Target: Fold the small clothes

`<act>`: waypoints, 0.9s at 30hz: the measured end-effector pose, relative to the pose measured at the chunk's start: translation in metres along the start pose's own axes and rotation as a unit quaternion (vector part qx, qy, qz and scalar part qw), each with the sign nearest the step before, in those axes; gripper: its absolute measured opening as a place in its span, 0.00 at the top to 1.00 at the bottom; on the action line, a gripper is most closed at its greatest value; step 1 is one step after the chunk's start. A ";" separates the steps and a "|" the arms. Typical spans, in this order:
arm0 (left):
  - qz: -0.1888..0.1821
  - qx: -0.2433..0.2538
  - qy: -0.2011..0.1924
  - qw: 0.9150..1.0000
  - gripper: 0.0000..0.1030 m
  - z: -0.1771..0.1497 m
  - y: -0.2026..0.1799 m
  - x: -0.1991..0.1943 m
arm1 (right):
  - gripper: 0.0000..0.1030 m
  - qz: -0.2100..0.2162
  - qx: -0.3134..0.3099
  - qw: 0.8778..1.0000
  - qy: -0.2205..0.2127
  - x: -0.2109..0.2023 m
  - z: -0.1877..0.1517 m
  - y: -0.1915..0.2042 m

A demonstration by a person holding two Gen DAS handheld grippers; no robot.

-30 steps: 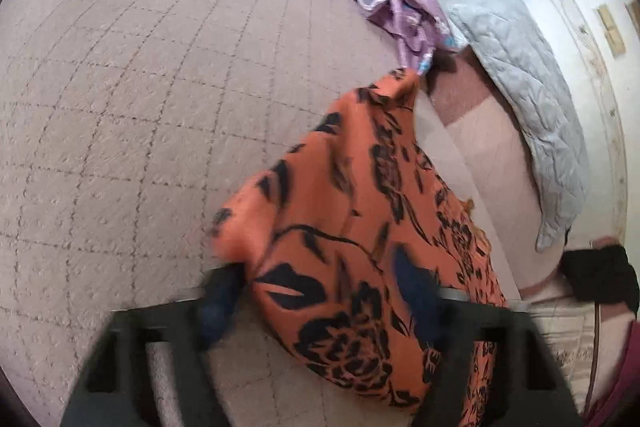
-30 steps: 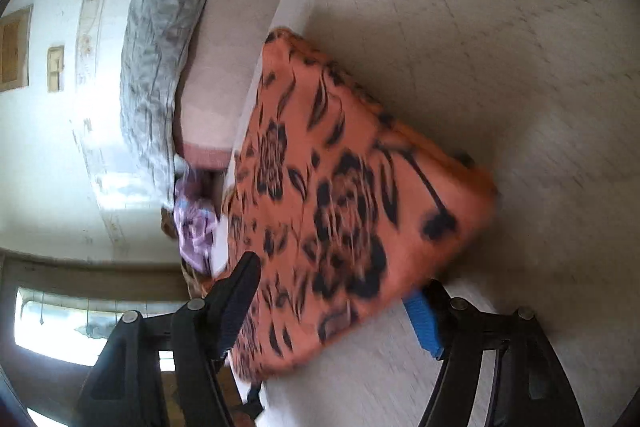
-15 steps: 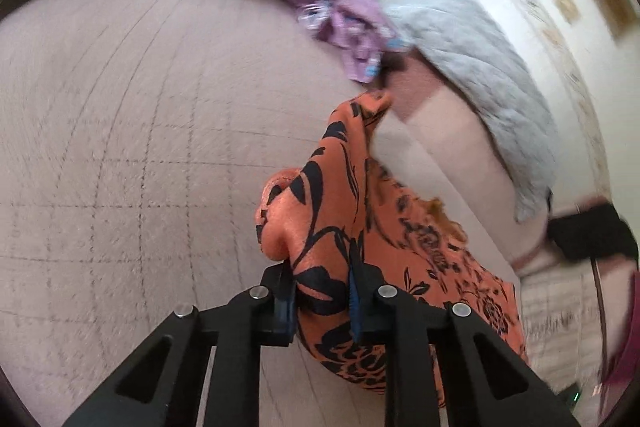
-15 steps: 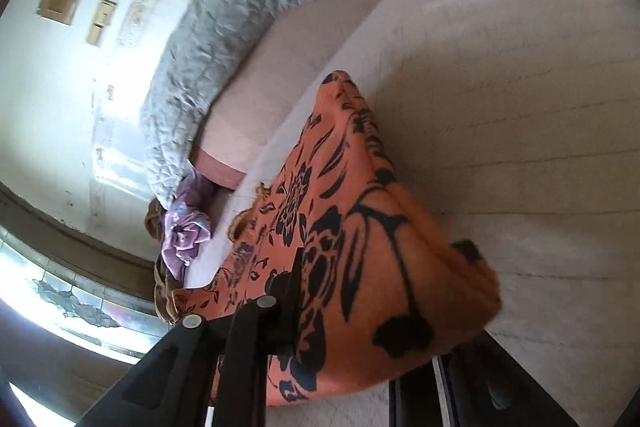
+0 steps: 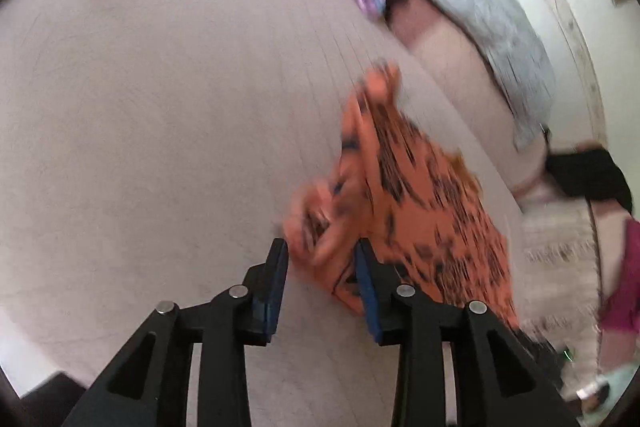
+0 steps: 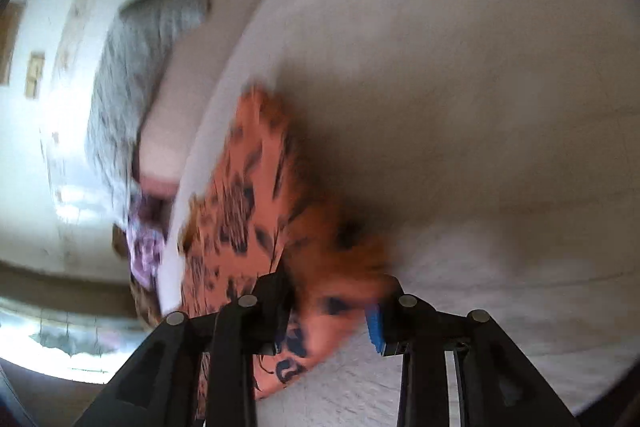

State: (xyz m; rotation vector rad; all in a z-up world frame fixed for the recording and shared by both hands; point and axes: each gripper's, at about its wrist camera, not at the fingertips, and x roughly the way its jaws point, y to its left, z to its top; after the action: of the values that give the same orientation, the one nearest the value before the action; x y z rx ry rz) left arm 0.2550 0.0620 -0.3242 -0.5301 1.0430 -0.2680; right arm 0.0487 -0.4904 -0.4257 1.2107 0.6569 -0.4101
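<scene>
Since a second ago both grippers (image 5: 322,255) (image 6: 332,291) have pinched and are now spreading their jaws around the orange floral garment (image 5: 412,203) on the quilted bed cover (image 5: 160,107) — released mid-fold, its bunched edge may spring open.

Both grippers' jaws opening, releasing orange garment (image 5: 404,195).
</scene>
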 end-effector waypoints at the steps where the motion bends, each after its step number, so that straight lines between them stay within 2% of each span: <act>1: 0.021 0.007 -0.033 0.999 0.65 0.005 -0.002 -0.011 | 0.63 -0.001 0.002 1.000 -0.025 -0.017 0.003 0.000; 2: 0.036 0.018 -0.067 0.997 0.65 0.010 -0.006 -0.021 | 0.63 -0.008 -0.003 0.999 -0.049 -0.030 0.004 0.003; 4: 0.037 0.063 -0.121 0.990 0.63 0.022 -0.025 -0.032 | 0.63 -0.023 -0.052 0.993 -0.103 -0.053 0.003 0.021; 6: 0.038 0.116 -0.156 0.980 0.62 0.035 -0.055 -0.022 | 0.63 -0.014 -0.112 0.987 -0.112 -0.055 -0.003 0.046; 8: 0.028 0.145 -0.148 0.978 0.62 0.040 -0.072 0.001 | 0.63 0.032 -0.156 0.983 -0.090 -0.041 -0.015 0.072; 10: 0.010 0.193 -0.119 0.974 0.62 0.052 -0.092 0.046 | 0.63 0.044 -0.178 0.981 -0.060 -0.018 -0.027 0.089; 11: 0.012 0.207 -0.108 0.972 0.62 0.055 -0.096 0.059 | 0.63 0.046 -0.182 0.981 -0.050 -0.009 -0.030 0.092; 12: 0.030 0.217 -0.093 0.971 0.62 0.059 -0.100 0.081 | 0.63 0.051 -0.182 0.981 -0.039 0.002 -0.033 0.096; 14: 0.058 0.221 -0.049 0.972 0.62 0.065 -0.099 0.116 | 0.63 0.058 -0.170 0.984 -0.010 0.019 -0.036 0.088; 15: 0.095 0.209 -0.015 0.973 0.62 0.071 -0.090 0.139 | 0.63 0.059 -0.167 0.984 0.001 0.026 -0.038 0.086; 16: 0.116 0.186 0.002 0.976 0.52 0.077 -0.079 0.152 | 0.63 0.051 -0.168 0.984 0.009 0.035 -0.041 0.086; 17: 0.081 0.145 -0.003 0.986 0.51 0.086 -0.065 0.153 | 0.63 0.037 -0.169 0.985 0.016 0.043 -0.043 0.086; 20: 0.055 0.103 0.026 0.993 0.51 0.102 -0.058 0.149 | 0.64 -0.016 -0.164 0.986 0.036 0.067 -0.041 0.078; 21: 0.051 0.088 0.024 0.995 0.51 0.104 -0.054 0.145 | 0.64 -0.016 -0.158 0.987 0.041 0.073 -0.040 0.075; 23: 0.065 0.081 0.008 0.995 0.54 0.102 -0.051 0.132 | 0.64 -0.001 -0.151 0.988 0.039 0.070 -0.037 0.074; 27: 0.062 0.119 -0.041 0.990 0.53 0.075 -0.064 0.082 | 0.63 0.038 -0.152 0.988 0.005 0.043 -0.034 0.075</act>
State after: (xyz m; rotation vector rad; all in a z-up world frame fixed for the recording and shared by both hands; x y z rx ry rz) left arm 0.3629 -0.0075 -0.3216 -0.2588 0.9439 -0.2544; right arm 0.1185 -0.4328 -0.4071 0.9441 0.6543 -0.2299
